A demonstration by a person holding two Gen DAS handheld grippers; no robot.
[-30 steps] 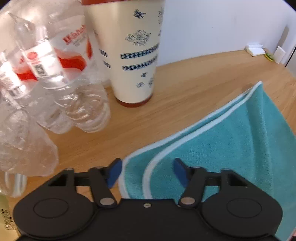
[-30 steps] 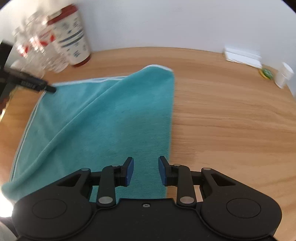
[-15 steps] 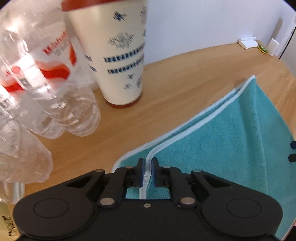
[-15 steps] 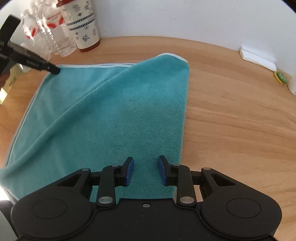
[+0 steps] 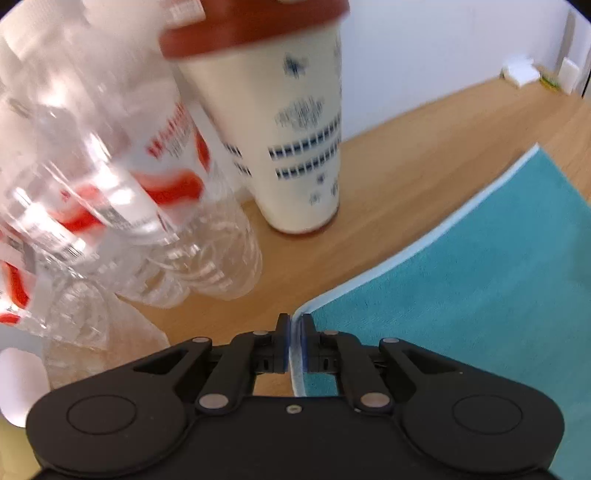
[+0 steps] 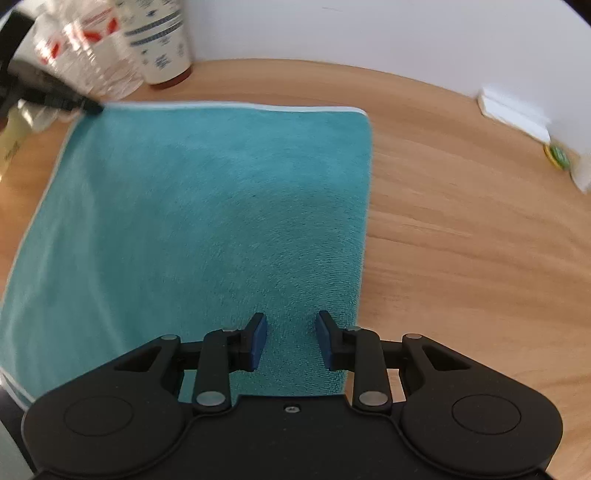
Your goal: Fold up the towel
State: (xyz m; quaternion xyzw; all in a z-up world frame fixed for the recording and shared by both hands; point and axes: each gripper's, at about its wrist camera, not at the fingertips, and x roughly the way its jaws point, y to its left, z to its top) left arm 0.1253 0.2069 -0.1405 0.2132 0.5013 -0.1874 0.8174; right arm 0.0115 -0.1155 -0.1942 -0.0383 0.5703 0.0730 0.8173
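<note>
Left wrist view: the left gripper (image 5: 293,345) is pinched closed on the white-piped corner of a teal terry towel (image 5: 480,288), its blue-padded jaws meeting on the thin hem. The towel's plush nap spreads to the right over a pale wooden table (image 5: 388,184) with fine straight grain. Just beyond the corner stand a tapered cream paper cup (image 5: 295,147) with a dark red lid and blue printed bands, and a cluster of ribbed clear plastic bottles (image 5: 122,206) with red-and-white labels, all blurred.

The right wrist view shows the whole cloth, a roughly square sheet lying on the tabletop, its far edge straight and its far right corner rounded. The right gripper (image 6: 291,341) hovers over the near right part of the towel, its jaws parted and holding nothing. At the far left corner the black tip of the left gripper meets the hem. By the white wall (image 6: 369,33) lie a flat white block (image 6: 513,112) and a small green object (image 6: 557,157), too blurred to identify.
</note>
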